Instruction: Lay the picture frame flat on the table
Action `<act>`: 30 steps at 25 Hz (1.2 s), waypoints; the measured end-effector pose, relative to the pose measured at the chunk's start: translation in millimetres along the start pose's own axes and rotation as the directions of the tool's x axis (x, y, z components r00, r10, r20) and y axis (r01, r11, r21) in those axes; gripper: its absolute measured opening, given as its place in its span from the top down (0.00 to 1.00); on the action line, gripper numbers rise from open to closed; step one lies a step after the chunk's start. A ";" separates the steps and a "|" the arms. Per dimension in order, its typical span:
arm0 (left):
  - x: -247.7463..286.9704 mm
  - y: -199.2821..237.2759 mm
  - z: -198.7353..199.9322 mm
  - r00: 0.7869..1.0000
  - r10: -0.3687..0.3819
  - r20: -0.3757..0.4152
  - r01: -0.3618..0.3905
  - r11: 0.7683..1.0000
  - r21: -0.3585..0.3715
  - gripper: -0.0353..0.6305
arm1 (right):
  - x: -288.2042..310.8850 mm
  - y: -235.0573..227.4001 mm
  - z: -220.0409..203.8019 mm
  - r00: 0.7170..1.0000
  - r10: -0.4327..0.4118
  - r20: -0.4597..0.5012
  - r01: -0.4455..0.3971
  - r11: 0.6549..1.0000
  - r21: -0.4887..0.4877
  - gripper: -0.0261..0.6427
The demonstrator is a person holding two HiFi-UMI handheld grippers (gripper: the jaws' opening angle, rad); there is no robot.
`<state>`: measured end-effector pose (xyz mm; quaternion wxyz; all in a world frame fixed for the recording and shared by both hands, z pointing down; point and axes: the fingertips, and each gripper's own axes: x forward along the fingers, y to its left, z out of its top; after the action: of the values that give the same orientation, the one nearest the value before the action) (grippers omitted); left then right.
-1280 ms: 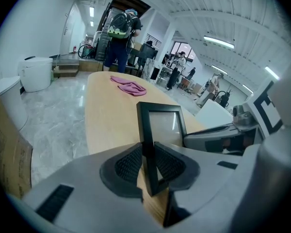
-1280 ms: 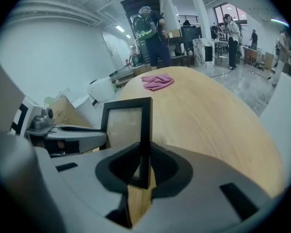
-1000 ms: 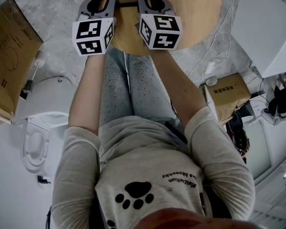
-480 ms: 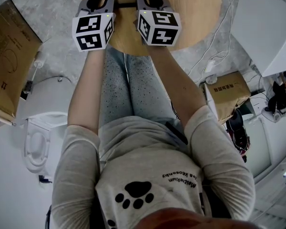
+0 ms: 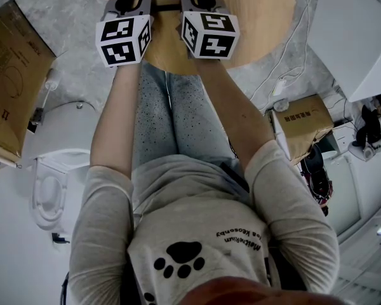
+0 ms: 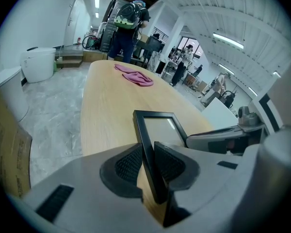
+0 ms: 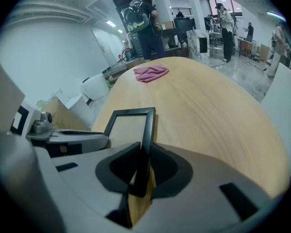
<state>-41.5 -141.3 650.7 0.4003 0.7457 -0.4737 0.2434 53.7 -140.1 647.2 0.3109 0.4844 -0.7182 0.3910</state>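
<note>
A large brown cardboard box [image 5: 13, 75] stands on the grey floor, left of the light wooden oval table [image 5: 267, 18]. Over the near edge of the tabletop, the left gripper [image 6: 148, 164] is clenched on the left side rail of the black rectangular picture frame with a pale pane [image 6: 162, 129], with its dark ribbed pads pressed against both faces of the rail. The frame reaches away from the near edge toward the middle of the tabletop, and its near end is held above the wood. Whether its far rail touches the surface cannot be told. The right gripper [image 7: 143, 166] grasps the opposite side rail in the same way. A crumpled pink cloth [image 7: 151, 72] lies near the far edge of the tabletop, well apart from the frame. A smaller brown cardboard box [image 5: 301, 126] sits on the floor to the right.
</note>
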 end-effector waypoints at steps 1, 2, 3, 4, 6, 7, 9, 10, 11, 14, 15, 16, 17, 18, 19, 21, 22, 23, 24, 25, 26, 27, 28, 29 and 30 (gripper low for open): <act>0.5 0.3 -0.4 1.000 0.000 -0.002 0.000 1.000 -0.003 0.82 | 0.5 -0.1 -0.2 1.000 -0.001 -0.002 0.001 1.000 0.002 0.86; 1.0 0.7 -0.8 1.000 -0.001 -0.004 0.001 1.000 -0.006 0.82 | 1.2 -0.3 -0.5 1.000 -0.001 -0.005 0.001 1.000 0.005 0.86; 1.7 1.1 -1.1 1.000 -0.001 -0.006 0.001 1.000 -0.009 0.82 | 1.9 -0.5 -0.7 1.000 -0.002 -0.007 0.002 1.000 0.008 0.86; 2.4 1.6 -1.3 1.000 -0.001 -0.008 0.001 1.000 -0.010 0.82 | 2.6 -0.6 -0.8 1.000 -0.003 -0.008 0.003 1.000 0.010 0.86; 3.2 2.6 -1.5 1.000 0.000 -0.011 0.000 1.000 -0.011 0.82 | 3.8 -0.5 -0.6 1.000 -0.004 -0.009 0.004 1.000 0.011 0.86; 3.2 3.0 -1.7 1.000 0.001 -0.012 -0.001 1.000 -0.012 0.82 | 4.1 -0.2 -0.7 1.000 -0.004 -0.009 0.004 1.000 0.011 0.86; 2.9 3.6 -2.5 1.000 0.002 -0.012 -0.003 1.000 -0.011 0.82 | 4.4 0.4 -1.4 1.000 -0.002 -0.009 0.002 1.000 0.009 0.86; 2.7 3.7 -2.8 1.000 0.003 -0.012 -0.003 1.000 -0.011 0.82 | 4.3 0.7 -1.8 1.000 -0.001 -0.008 0.001 1.000 0.010 0.86; 2.4 3.6 -3.1 1.000 0.003 -0.012 -0.003 1.000 -0.011 0.82 | 4.0 0.9 -2.1 1.000 0.001 -0.008 -0.001 1.000 0.011 0.86; 2.2 3.3 -3.0 1.000 0.003 -0.013 -0.003 1.000 -0.006 0.81 | 3.4 0.8 -2.1 1.000 0.002 -0.006 -0.002 1.000 0.015 0.86; 2.4 3.4 -2.7 1.000 0.003 -0.012 -0.003 1.000 -0.002 0.81 | 3.7 0.7 -2.1 1.000 0.002 -0.007 -0.002 1.000 0.017 0.86; 2.4 3.6 -2.4 1.000 0.004 -0.010 -0.004 1.000 0.006 0.81 | 4.2 0.6 -2.2 1.000 0.002 -0.007 -0.002 1.000 0.018 0.86; 2.1 3.9 -2.1 1.000 0.005 -0.006 -0.005 1.000 0.015 0.81 | 4.7 0.7 -2.4 1.000 0.003 -0.008 -0.002 1.000 0.019 0.86; 1.0 4.3 -1.7 1.000 0.008 -0.001 -0.008 1.000 0.024 0.80 | 5.1 0.9 -2.6 1.000 0.003 -0.009 -0.003 1.000 0.019 0.86; -1.0 4.9 -1.0 1.000 0.012 0.004 -0.012 0.999 0.030 0.79 | 5.2 0.9 -2.7 1.000 0.004 -0.010 -0.004 1.000 0.019 0.86; -7.9 6.1 1.2 1.000 0.023 0.018 -0.024 0.999 0.038 0.78 | 5.1 0.9 -2.5 1.000 0.004 -0.008 -0.003 1.000 0.017 0.86; -11.6 6.2 2.0 0.999 0.028 0.023 -0.029 0.998 0.047 0.78 | 4.8 0.8 -2.2 1.000 0.001 -0.005 -0.001 1.000 0.016 0.86; -14.5 5.6 1.9 0.999 0.030 0.024 -0.032 0.998 0.061 0.82 | 4.6 0.7 -2.0 1.000 -0.003 -0.003 0.003 1.000 0.017 0.86; -16.2 4.5 0.6 0.999 0.030 0.020 -0.031 0.997 0.074 0.88 | 4.4 0.7 -1.9 1.000 -0.008 -0.002 0.008 1.000 0.018 0.86; -16.8 3.2 -1.5 1.000 0.026 0.013 -0.027 0.996 0.081 0.90 | 4.4 0.8 -2.0 1.000 -0.014 -0.002 0.014 1.000 0.019 0.86; -16.5 1.8 -3.9 1.000 0.022 0.005 -0.022 0.996 0.083 0.91 | 4.5 1.0 -2.1 1.000 -0.017 -0.002 0.017 1.000 0.017 0.85; -15.5 0.7 -6.1 1.000 0.019 -0.002 -0.019 0.996 0.082 0.91 | 4.7 1.4 -2.1 1.000 -0.019 -0.002 0.019 1.000 0.013 0.85; -14.4 -0.5 -7.9 1.000 0.020 -0.009 -0.019 0.997 0.081 0.92 | 4.7 1.6 -2.0 1.000 -0.019 -0.001 0.019 1.000 0.006 0.85; -13.3 -2.0 -9.0 1.000 0.021 -0.013 -0.020 0.996 0.082 0.92 | 4.2 1.6 -1.8 1.000 -0.018 0.000 0.018 1.000 -0.003 0.85; -12.5 -3.8 -9.8 1.000 0.022 -0.016 -0.021 0.996 0.083 0.92 | 3.0 1.5 -1.3 1.000 -0.017 0.000 0.017 1.000 -0.013 0.85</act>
<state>-43.2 -126.0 645.5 0.3706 0.7544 -0.4678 0.2733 51.4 -140.0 649.9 0.3173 0.4886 -0.7166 0.3834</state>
